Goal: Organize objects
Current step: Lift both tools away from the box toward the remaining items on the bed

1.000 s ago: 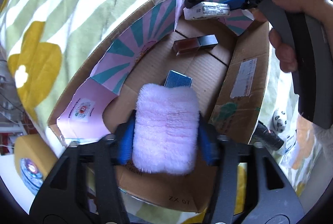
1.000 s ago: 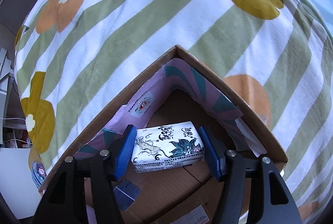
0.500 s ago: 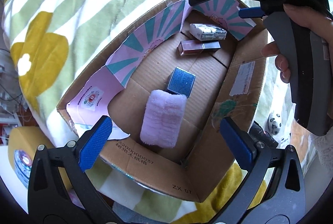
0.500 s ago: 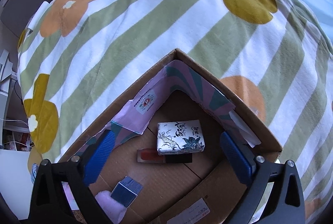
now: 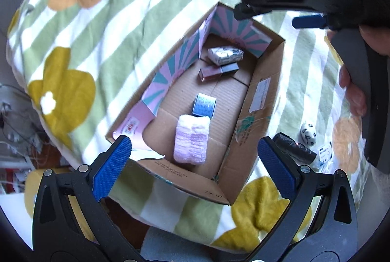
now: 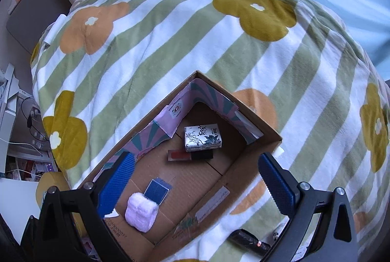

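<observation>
An open cardboard box [image 5: 262, 101] [image 6: 265, 134] lies on the bed. Inside it lie a fluffy pink cloth [image 5: 191, 137] [image 6: 141, 212], a small blue box [image 5: 204, 104] [image 6: 157, 191], a red and black lipstick [image 5: 218, 70] [image 6: 190, 154] and a white printed pack [image 5: 225, 55] [image 6: 203, 137]. My left gripper [image 5: 195, 169] is open and empty above the box's near end. My right gripper [image 6: 195, 186] is open and empty above the box; it also shows at the upper right of the left wrist view [image 5: 307, 20].
The bed has a green-striped flower blanket [image 6: 170, 30]. Right of the box on the blanket lie a black cylinder [image 5: 295, 148] [image 6: 248, 240], a small white spotted object [image 5: 308, 132] and a small labelled packet [image 5: 325, 153]. Clutter stands on the floor at the left.
Both grippers opened, let go of the pink cloth and the white pack inside the box, then lifted up and away from it.
</observation>
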`<state>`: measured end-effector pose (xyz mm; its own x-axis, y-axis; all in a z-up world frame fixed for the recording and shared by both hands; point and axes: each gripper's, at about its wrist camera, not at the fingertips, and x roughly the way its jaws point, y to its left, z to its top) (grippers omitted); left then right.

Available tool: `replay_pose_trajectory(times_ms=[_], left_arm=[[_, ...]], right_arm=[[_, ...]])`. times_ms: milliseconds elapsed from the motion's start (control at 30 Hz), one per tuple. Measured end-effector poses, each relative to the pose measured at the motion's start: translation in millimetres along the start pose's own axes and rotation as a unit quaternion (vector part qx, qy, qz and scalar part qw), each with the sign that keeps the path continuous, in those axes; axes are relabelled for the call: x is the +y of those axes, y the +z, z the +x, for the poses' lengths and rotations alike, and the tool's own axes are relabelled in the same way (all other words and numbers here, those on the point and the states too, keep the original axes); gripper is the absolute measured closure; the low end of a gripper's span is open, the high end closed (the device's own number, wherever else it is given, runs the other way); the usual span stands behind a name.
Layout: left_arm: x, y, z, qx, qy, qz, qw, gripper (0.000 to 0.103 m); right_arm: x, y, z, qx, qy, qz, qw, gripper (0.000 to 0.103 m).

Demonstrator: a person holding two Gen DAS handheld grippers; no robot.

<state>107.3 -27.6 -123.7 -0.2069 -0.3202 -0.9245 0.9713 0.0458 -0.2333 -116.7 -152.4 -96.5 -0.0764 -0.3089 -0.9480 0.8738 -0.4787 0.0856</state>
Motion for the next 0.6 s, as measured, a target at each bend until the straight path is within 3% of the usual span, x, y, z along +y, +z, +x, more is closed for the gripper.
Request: replay_pose_trajectory(times_ms=[333,600], left_arm=[[-19.7,9.1,-55.9,-0.031,-0.017,0.055,0.9979,0.0],[-55.4,12.9,-73.7,-0.046,-0.041,0.099,0.9931,0.0]], right_arm=[[-19.4,-48.1,-85.2,-0.041,-0.033,0.062,0.997,0.002],[-52.7,-99.0,-143.3,-0.077,-0.079,0.127,0.986,0.002]])
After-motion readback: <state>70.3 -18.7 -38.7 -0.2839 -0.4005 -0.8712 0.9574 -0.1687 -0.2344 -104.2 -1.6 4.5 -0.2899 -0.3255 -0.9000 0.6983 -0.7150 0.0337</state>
